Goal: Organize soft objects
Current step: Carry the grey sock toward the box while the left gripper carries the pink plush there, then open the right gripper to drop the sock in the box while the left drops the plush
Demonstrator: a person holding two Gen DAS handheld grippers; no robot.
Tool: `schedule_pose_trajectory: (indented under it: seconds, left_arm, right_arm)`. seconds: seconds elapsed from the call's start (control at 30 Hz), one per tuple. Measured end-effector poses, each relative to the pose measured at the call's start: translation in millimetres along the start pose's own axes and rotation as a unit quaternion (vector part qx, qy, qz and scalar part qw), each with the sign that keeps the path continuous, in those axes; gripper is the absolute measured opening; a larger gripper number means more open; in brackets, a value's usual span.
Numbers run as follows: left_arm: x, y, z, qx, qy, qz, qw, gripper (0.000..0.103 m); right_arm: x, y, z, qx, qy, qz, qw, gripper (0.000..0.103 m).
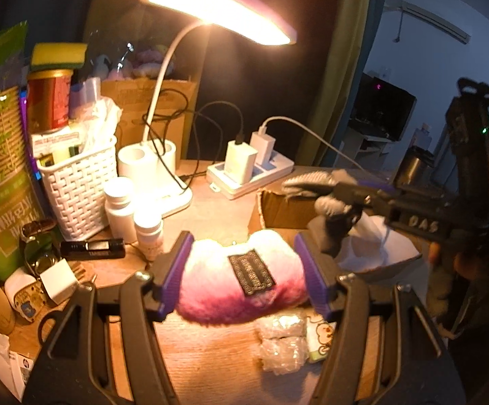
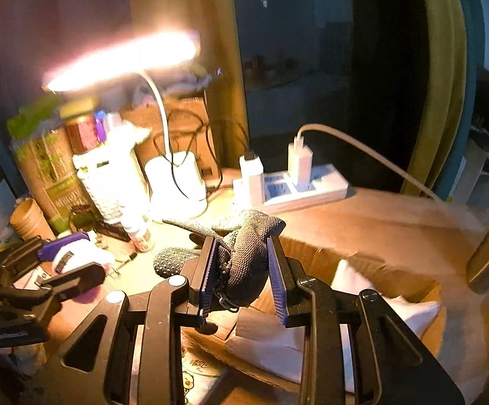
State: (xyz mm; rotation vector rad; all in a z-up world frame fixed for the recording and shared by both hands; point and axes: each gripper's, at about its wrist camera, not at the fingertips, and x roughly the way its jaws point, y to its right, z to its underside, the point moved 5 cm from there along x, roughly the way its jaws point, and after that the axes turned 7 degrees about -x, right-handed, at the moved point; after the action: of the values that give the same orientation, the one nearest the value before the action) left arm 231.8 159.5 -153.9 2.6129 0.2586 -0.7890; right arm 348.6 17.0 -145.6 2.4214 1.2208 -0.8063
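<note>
Your right gripper clenches the dark knit glove above the cardboard box at the desk's right edge, so lower and release it, while your left gripper grasps the pink plush mid-desk.

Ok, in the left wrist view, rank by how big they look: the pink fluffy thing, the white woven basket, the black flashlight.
1. pink fluffy pouch, though it sits nearest the camera, which inflates it
2. white woven basket, looking close to it in size
3. black flashlight, clearly smallest
</note>
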Motion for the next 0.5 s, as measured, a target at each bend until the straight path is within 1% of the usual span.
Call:
schedule_pose_trajectory:
  seconds: [0.23,0.33,0.4,0.47,0.5]
  left_arm:
    - [8,-3,1,-0.004,-0.01,-0.005,0.9999,0.063]
    - [11,-3,1,-0.002,-0.012,-0.008,0.9999,0.063]
    - [11,-1,0,-0.002,-0.012,-0.01,0.9999,0.063]
    - [12,1,0,0.0,-0.011,-0.012,0.9999,0.063]
    - [12,3,0,0.002,-0.011,-0.012,0.9999,0.063]
  right_arm:
    - [47,-5,18,0.0,-0.054,-0.016,0.998,0.032]
    - [65,-8,27,-0.008,-0.079,-0.013,0.997,0.034]
    - [73,-10,31,-0.012,-0.095,-0.016,0.995,0.037]
    - [74,-9,33,-0.011,-0.098,-0.017,0.995,0.043]
    - [72,-9,32,-0.011,-0.097,-0.017,0.995,0.044]
